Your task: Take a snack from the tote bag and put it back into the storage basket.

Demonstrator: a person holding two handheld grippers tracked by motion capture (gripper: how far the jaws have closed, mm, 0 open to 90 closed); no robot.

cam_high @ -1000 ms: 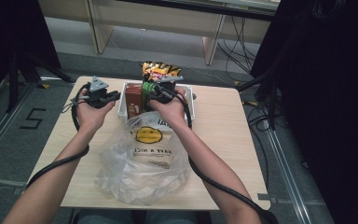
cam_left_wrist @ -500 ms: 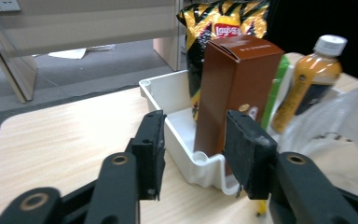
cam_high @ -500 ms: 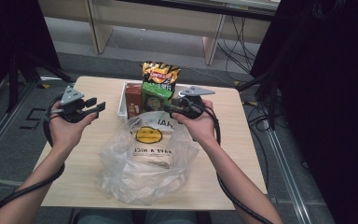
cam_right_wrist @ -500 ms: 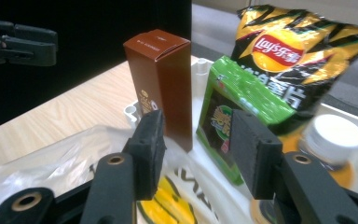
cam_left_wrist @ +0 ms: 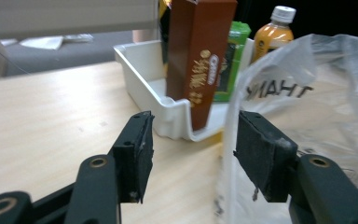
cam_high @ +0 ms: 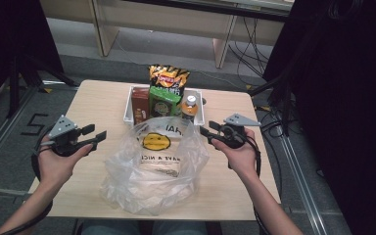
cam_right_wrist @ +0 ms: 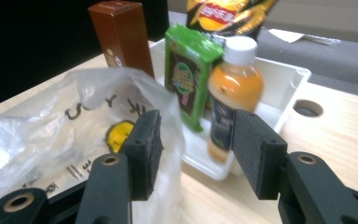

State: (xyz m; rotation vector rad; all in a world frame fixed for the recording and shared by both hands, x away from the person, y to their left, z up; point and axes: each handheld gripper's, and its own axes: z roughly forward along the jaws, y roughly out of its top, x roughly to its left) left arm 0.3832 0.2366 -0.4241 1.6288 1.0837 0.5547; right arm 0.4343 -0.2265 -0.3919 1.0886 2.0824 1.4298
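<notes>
On the table's left side your left gripper (cam_high: pixel 94 137) hovers off the bag, jaws just opened, apart, nothing between the pads; in the left gripper view the bag's edge sits just beside the right-hand pad without being pinched. Centre table, the clear crinkled plastic bag with a yellow smiley and black lettering (cam_high: pixel 156 166) stands mouth-up, touching no gripper. Just behind it, the white plastic tray (cam_high: pixel 127 110) holds a tall brown carton (cam_high: pixel 138 104), a green snack packet (cam_high: pixel 164 103), an orange-drink bottle with a white cap (cam_high: pixel 189 107) and, at the back, a dark chip bag with yellow and red print (cam_high: pixel 169 78). Right side, your right gripper (cam_high: pixel 206 129) also spread, jaws just opened, empty, aimed toward the bottle and bag rim. Looks like bag-prep done, loading step next: you need to pick one tray item, likely the bottle, close squarely on it, lift clear of the tray wall, and drop it into the bag mouth.
</notes>
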